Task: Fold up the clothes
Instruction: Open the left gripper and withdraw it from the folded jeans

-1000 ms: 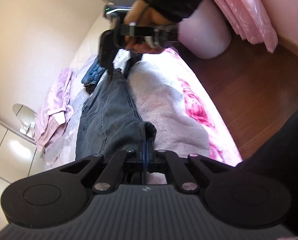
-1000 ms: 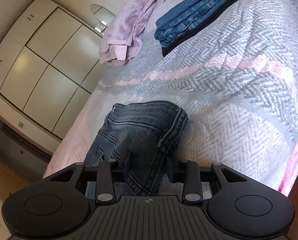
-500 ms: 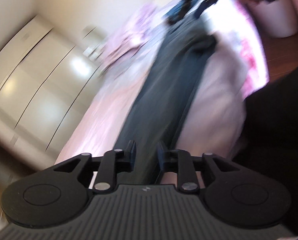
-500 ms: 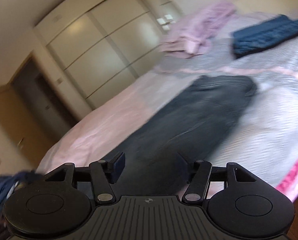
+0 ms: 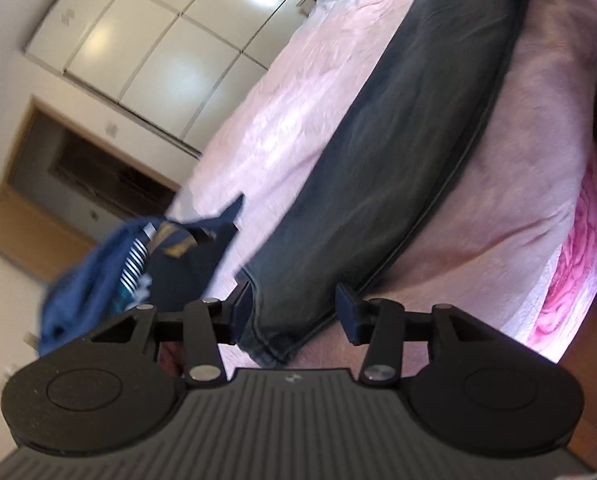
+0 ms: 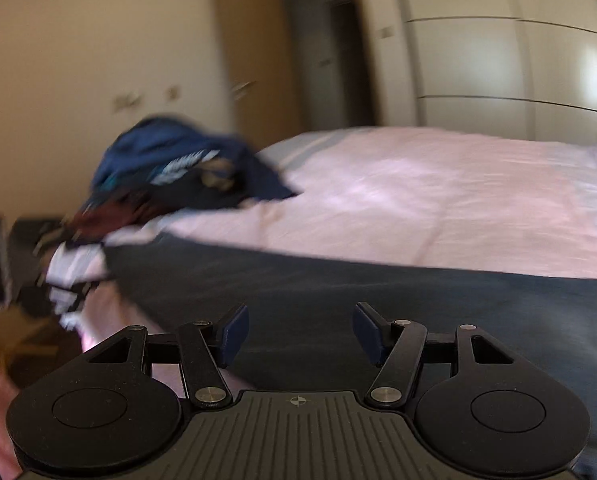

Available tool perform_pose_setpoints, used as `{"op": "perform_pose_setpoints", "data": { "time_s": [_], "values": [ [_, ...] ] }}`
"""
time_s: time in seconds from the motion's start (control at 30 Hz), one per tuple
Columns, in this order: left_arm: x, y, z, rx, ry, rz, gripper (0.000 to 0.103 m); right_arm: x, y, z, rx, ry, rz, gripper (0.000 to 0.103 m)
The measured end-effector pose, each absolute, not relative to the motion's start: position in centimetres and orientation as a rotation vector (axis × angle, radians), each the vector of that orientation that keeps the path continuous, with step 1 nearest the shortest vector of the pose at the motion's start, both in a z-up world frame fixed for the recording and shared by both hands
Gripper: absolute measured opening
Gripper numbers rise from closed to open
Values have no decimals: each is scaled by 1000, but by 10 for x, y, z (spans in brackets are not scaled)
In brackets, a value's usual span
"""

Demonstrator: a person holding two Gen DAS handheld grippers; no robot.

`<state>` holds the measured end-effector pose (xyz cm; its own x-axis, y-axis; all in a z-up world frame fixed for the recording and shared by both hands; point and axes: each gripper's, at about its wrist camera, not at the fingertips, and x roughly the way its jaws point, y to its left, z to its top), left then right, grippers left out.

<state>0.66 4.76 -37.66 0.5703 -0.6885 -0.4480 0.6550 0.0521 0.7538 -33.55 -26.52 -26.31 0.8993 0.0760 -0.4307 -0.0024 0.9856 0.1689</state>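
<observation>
Sizing up risks, left to right:
Clothes heap [image 5: 138,264]: loose beside the hem; it could snag into a pinch.
Left claw [image 5: 294,312]: jaws opening, nothing pinched; the grey jeans [image 5: 398,140] lie flat along the bed [image 5: 518,200], hem between the fingers.
Right claw [image 6: 300,334]: wide, opening, empty over the jeans; a shallow bite could take one layer only.

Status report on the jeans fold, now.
Left tool opening, hem of jeans between its pads, not gripped. Right tool opening over the jeans, holding nothing. Jeans lie flat on bed. Clothes pile beyond, clear.
</observation>
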Motion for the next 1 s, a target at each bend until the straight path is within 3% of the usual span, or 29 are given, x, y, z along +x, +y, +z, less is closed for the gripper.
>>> {"op": "perform_pose_setpoints", "data": {
  "time_s": [0.17,0.53,1.0],
  "values": [
    [34,45,-384,1063,115,-1078,44,-292,-266,-296,259,585,71,61],
    [7,62,-364,1076,62,-974,43,-306,-253,-295,196,600,-14,62],
    [-5,74,-368,1090,72,-877,47,-257,-134,-288,-278,524,256,62]
  ]
}}
